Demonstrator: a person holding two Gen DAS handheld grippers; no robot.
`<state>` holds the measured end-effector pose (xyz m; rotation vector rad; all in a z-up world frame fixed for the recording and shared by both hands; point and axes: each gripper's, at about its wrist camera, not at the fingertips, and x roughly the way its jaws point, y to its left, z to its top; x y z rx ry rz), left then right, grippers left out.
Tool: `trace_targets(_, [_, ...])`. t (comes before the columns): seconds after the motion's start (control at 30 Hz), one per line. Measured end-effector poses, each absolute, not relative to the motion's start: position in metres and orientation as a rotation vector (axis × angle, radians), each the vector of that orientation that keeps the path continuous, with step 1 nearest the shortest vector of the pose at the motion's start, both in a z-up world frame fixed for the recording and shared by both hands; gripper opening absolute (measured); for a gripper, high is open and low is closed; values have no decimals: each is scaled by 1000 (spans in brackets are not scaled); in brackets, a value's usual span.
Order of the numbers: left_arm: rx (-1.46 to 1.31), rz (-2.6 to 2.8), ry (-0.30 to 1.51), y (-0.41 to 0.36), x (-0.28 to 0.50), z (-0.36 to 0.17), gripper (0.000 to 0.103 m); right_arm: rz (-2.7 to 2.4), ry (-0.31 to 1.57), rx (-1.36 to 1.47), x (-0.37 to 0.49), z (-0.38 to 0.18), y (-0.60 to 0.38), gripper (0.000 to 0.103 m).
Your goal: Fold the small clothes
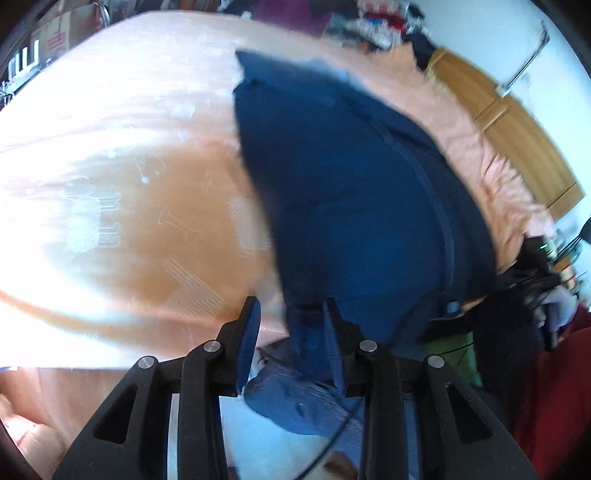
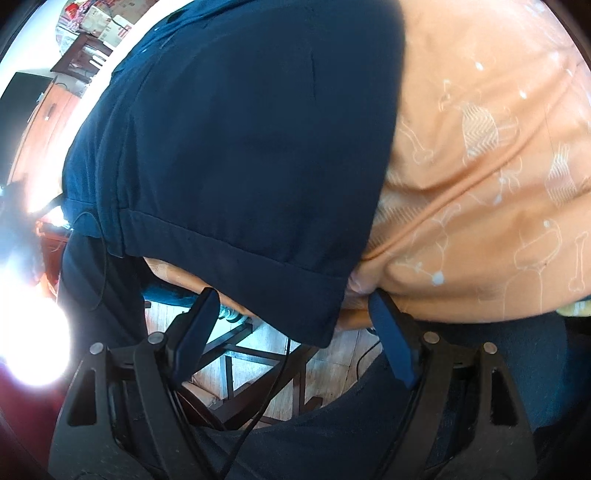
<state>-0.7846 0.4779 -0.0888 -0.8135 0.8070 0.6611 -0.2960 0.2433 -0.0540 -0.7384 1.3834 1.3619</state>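
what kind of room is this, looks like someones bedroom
Probably a bedroom in a home. A navy garment lies on a peach sheet printed with dogs and bones, seemingly a bed. A wooden wardrobe stands beyond it, and cardboard boxes are stacked at the back.

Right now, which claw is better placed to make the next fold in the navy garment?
Probably left. The left claw already has the navy garment between its fingers, while the right claw is open at the hem, gripping nothing.
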Motion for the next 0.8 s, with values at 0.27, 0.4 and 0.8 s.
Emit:
trace_targets(0.27, [-850, 610, 743, 483, -781, -93, 35, 1341, 1408, -696, -287, -57, 236, 81])
trace_targets(0.4, [-898, 505, 717, 487, -779, -97, 41, 1350, 1414, -705, -287, -59, 240, 81])
trace_targets(0.8, [-958, 352, 752, 499, -774, -104, 30, 1352, 1421, -705, -289, -61, 239, 81])
